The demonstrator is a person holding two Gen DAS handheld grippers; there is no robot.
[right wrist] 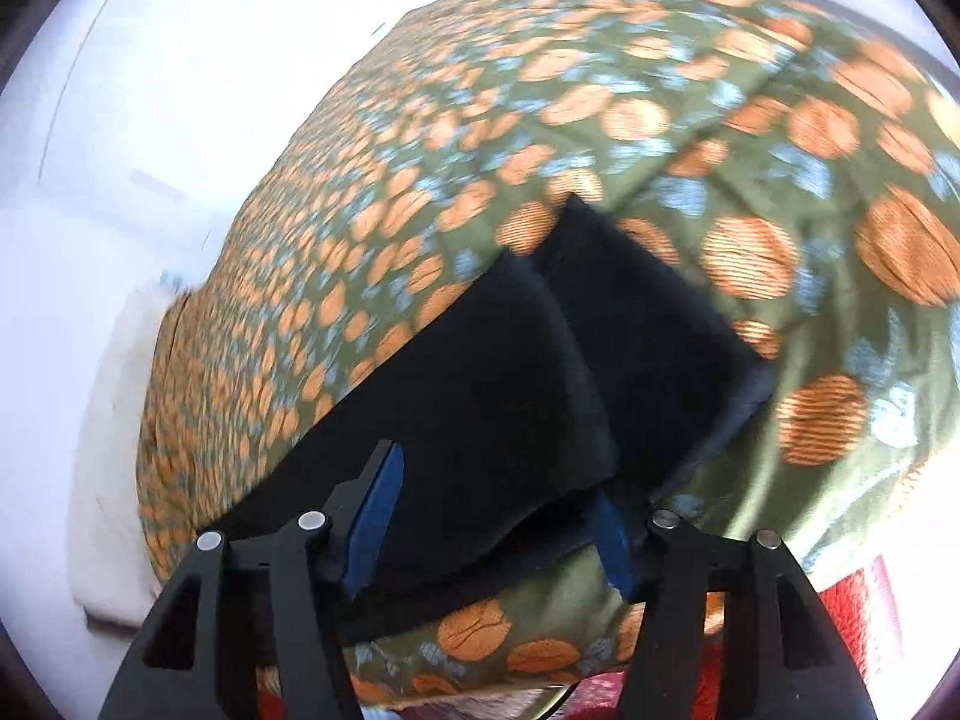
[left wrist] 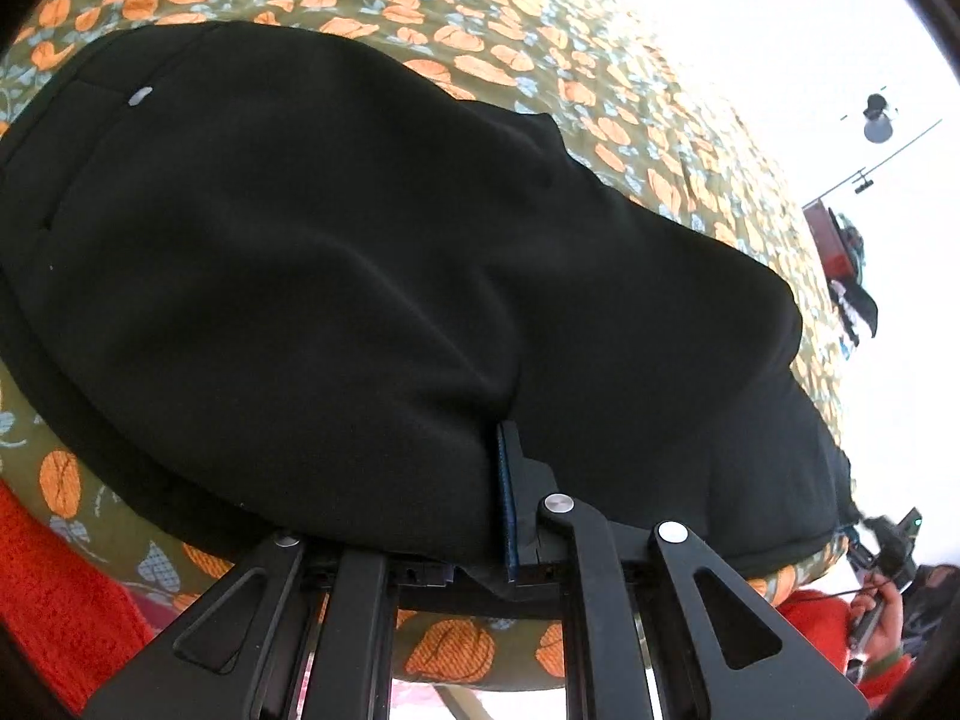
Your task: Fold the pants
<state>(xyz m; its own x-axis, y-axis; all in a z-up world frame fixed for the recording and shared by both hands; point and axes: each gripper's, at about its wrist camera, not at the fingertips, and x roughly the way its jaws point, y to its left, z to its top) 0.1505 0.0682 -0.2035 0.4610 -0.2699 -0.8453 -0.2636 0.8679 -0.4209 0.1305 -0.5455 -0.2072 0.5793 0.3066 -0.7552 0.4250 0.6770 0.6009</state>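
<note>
Grippers, two. My left gripper (left wrist: 501, 450) clamped tight on black pants (left wrist: 336, 252) fold, one pad hidden under cloth. My right gripper (right wrist: 489, 516) jaws wide, straddling pants (right wrist: 540, 360) edge, gripping nothing. One pair pants, on one leaf-print bedspread (left wrist: 540, 60). Right view motion-blurred.

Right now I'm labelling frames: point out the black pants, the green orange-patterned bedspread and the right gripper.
black pants (left wrist: 300, 276), left wrist view, broad upper panel.
green orange-patterned bedspread (right wrist: 420, 180), right wrist view, bare patterned area.
right gripper (right wrist: 492, 525), right wrist view, between its fingertips.
</note>
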